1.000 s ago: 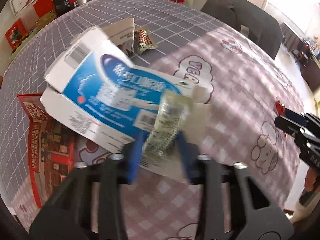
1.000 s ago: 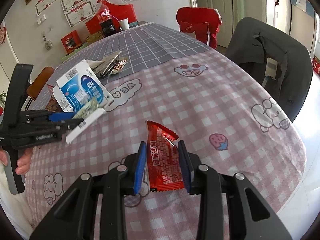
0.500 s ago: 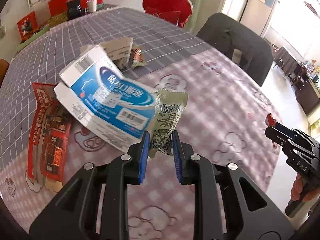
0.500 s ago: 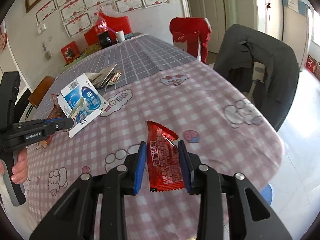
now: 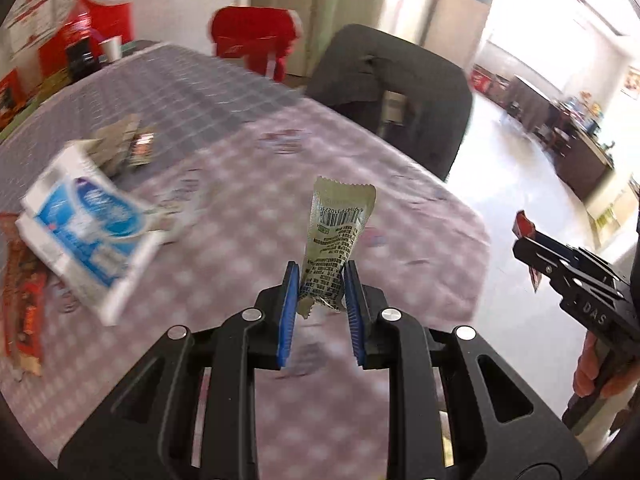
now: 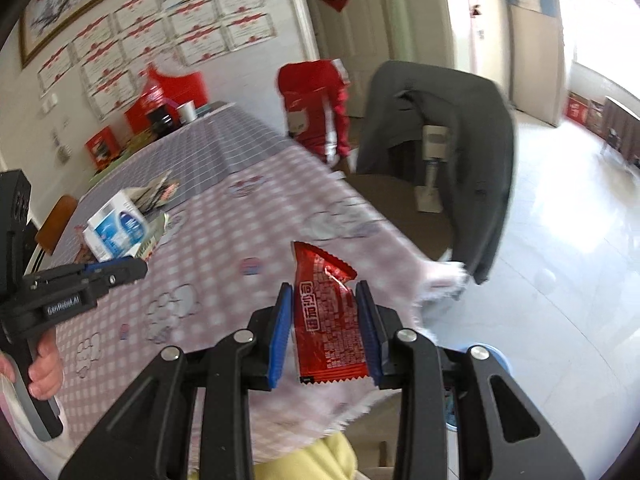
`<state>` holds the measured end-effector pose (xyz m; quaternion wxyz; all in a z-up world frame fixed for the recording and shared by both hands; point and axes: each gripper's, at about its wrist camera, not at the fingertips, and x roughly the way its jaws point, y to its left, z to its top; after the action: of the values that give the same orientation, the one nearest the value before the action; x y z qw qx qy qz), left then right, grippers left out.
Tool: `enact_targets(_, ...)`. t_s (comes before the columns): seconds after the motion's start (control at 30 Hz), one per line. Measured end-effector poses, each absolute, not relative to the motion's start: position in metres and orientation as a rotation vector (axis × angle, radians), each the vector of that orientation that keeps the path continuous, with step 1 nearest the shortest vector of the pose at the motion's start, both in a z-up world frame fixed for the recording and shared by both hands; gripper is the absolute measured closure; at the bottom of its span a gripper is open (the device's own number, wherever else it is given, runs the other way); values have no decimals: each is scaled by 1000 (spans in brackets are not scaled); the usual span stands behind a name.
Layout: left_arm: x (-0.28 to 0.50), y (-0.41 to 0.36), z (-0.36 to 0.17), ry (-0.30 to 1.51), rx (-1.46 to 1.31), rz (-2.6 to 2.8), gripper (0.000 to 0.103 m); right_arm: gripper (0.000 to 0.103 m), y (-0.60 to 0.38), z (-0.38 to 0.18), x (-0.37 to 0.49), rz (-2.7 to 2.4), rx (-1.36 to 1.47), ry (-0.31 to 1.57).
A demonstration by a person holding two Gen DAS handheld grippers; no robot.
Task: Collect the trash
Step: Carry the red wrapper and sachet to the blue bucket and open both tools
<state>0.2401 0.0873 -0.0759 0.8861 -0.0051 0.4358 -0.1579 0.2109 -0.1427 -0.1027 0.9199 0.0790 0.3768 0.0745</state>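
Left tool (image 5: pixel 320 292) is pinching a pale wrapper (image 5: pixel 340 236); right tool (image 6: pixel 324 320) is pinching a red wrapper (image 6: pixel 326 320). Both are clearing the worktop (image 5: pixel 240 220); disposal likely follows, bin unseen.

Bare tablecloth (image 5: pixel 248 240) ahead; box (image 5: pixel 88 224) leftward.

Bright window glare, motion-blurred fisheye

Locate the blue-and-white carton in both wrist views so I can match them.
Left wrist: blue-and-white carton at left edge, lying on the checked tablecloth.
Right wrist: same carton at left of centre, farther off.
Shared landmark: dark jacket on the chair.
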Motion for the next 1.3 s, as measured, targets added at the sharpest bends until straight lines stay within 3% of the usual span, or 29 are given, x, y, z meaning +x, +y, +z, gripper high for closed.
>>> enact_targets(0.47, 236, -98, -92, 910, 135, -595, 80, 71, -301, -115, 164, -138, 250, 761)
enact_targets(0.83, 236, -234, -138, 1012, 291, -781, 79, 71, -400, -153, 125, -341, 374, 814)
enact_targets(0.9, 236, -251, -147, 1020, 318, -775, 73, 71, -411, -161, 120, -372, 393, 826)
enact_targets(0.97, 240, -264, -156, 1044, 341, -735, 19, 71, -423, -172, 117, -390, 425, 847)
enact_targets(1.3, 248, -251, -164, 1057, 329, -639, 19, 69, -427, -206, 136, -366, 426, 950)
